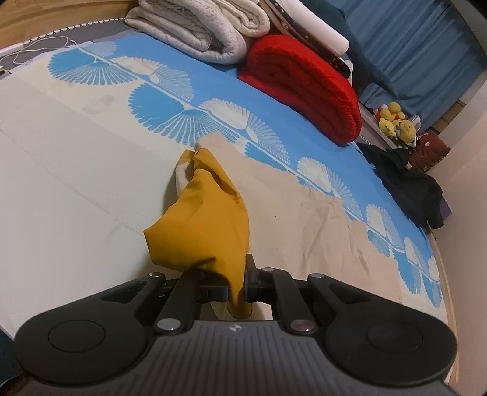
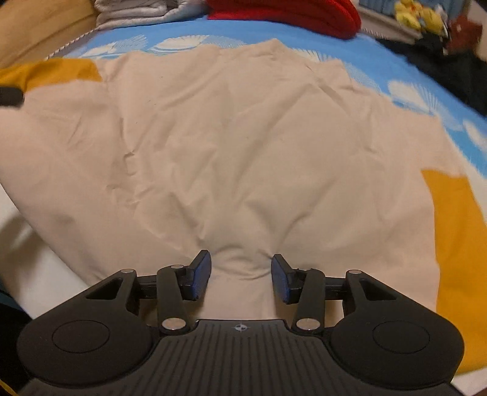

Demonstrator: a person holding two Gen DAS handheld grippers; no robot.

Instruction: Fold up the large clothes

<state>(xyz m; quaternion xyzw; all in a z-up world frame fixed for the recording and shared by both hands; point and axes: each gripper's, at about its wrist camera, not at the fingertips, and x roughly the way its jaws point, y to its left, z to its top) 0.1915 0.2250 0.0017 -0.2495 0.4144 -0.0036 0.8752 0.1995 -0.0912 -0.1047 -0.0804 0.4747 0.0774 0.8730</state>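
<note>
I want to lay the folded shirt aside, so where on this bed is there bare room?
Free: the pale sheet left of the yellow sleeve. Crowded: the far edge, with the grey blanket, red blanket and dark clothes.

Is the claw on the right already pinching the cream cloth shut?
No. The right gripper has its jaws standing apart, with a bunched ridge of the cream shirt between them but not squeezed.
</note>
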